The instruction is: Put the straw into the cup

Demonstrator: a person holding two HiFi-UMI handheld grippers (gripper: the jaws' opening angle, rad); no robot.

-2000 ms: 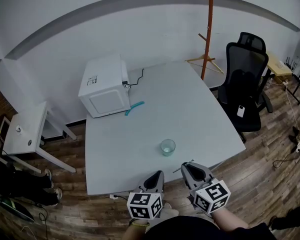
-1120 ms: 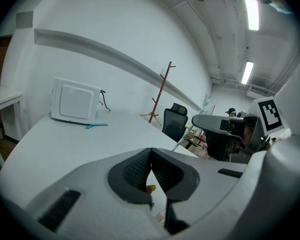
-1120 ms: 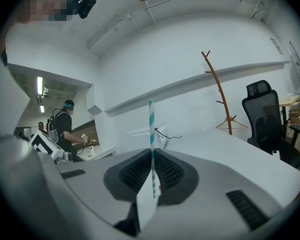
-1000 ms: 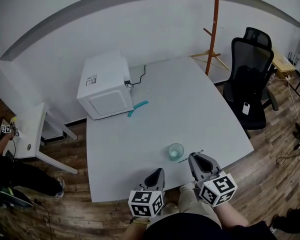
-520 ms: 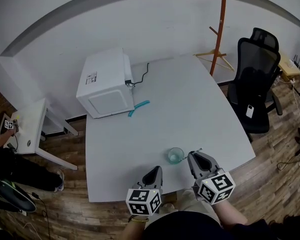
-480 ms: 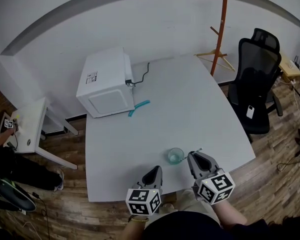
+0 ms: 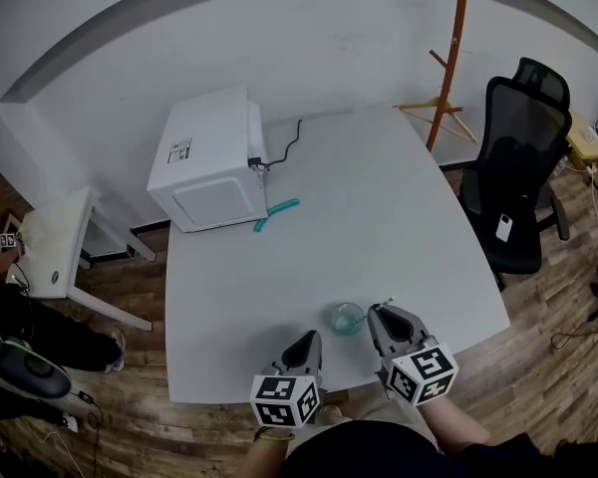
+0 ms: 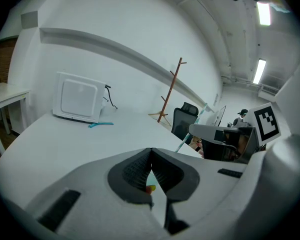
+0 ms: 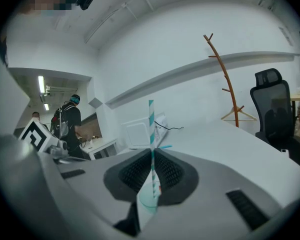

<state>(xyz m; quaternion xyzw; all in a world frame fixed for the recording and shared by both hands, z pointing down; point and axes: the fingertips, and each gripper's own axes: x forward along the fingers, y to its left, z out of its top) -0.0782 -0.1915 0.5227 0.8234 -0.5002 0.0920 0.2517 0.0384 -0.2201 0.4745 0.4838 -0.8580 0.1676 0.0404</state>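
Our right gripper [image 7: 378, 314] has come up to the cup [image 7: 346, 318] since 2 seconds ago and now sits just beside its right rim. We see a big white table [image 7: 379, 207] with a smooth flat top and round corners. It stands on a floor [image 7: 558, 366] of brown wooden planks, by a plain white wall. A white microwave [image 7: 207, 162] sits at the far left of the table with a black cord [image 7: 291, 142] behind it. A teal tool [image 7: 276, 211] lies just in front of it. Beside the table stand a black chair [image 7: 523, 167], an orange wooden coat stand [image 7: 453, 58] and a small white side table [image 7: 55, 252].

The cup is round and see-through with a green tint, near the table's front edge. Our right gripper is squeezed shut on the straw [image 9: 151, 119], which is thin with teal and white stripes. It stands up between the black ribbed pads [image 9: 137, 173]. We cannot tell if its low end is in the cup. Our left gripper [image 7: 307, 343] is closed too, and it holds nothing.
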